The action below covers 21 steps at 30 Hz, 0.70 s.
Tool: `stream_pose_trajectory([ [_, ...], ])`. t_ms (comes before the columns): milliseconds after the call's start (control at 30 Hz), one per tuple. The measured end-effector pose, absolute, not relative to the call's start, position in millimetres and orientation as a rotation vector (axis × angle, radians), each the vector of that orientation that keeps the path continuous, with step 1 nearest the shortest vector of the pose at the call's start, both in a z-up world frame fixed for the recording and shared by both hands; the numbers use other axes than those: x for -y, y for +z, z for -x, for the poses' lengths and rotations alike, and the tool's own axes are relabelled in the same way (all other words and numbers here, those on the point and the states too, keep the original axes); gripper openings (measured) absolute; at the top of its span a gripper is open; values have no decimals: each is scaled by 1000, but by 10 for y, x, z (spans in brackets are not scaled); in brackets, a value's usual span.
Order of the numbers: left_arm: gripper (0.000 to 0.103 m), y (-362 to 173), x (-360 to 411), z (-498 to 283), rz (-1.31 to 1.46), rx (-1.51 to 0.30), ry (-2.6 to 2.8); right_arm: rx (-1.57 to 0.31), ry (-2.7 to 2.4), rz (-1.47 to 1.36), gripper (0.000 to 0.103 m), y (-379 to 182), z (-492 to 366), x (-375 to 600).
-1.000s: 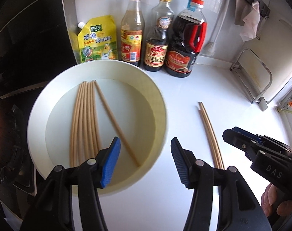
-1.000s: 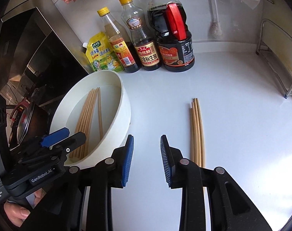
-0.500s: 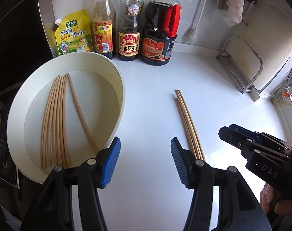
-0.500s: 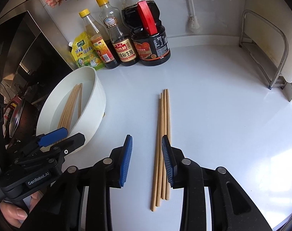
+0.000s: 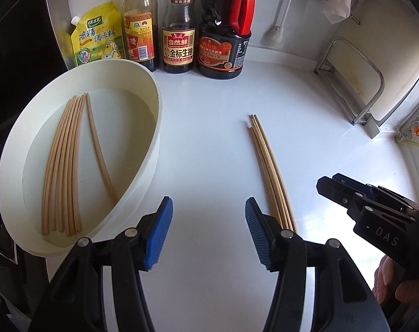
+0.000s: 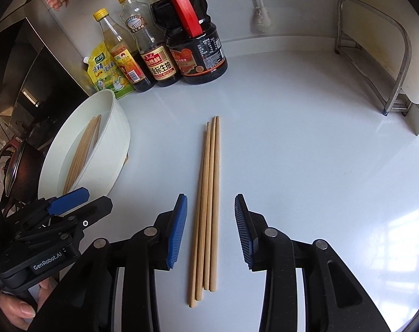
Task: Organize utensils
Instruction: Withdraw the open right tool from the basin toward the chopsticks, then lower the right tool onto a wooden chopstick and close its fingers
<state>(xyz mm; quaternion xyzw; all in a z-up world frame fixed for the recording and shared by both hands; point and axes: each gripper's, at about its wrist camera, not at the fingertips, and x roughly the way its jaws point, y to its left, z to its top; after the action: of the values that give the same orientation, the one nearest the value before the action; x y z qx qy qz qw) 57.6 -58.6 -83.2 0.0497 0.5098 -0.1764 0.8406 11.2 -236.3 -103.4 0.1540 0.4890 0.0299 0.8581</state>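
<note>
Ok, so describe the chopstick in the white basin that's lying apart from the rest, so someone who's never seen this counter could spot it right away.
Find the round white basin at the left end of the white counter, in front of the sauce bottles. Inside lies a tight bundle of wooden chopsticks. The stray chopstick is the single one on the bundle's right, nearly meeting it at the far tips, then slanting away from it.

White counter (image 6: 306,152), white wall (image 6: 292,5), sunlit.

Layout relative to the basin (image 5: 151,149): seven chopsticks (image 5: 68,163) lay inside it; bottles (image 5: 179,41) stood behind it; three loose chopsticks (image 6: 208,207) lay to its right on the tabletop (image 6: 306,166), well apart.
</note>
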Motion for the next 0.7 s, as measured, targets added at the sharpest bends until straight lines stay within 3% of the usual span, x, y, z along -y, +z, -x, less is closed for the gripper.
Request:
stream_pose_trajectory([
  [700, 59, -1076, 702, -612, -98, -1095, -363, -1085, 43, -238, 39, -1512, -276, 2332],
])
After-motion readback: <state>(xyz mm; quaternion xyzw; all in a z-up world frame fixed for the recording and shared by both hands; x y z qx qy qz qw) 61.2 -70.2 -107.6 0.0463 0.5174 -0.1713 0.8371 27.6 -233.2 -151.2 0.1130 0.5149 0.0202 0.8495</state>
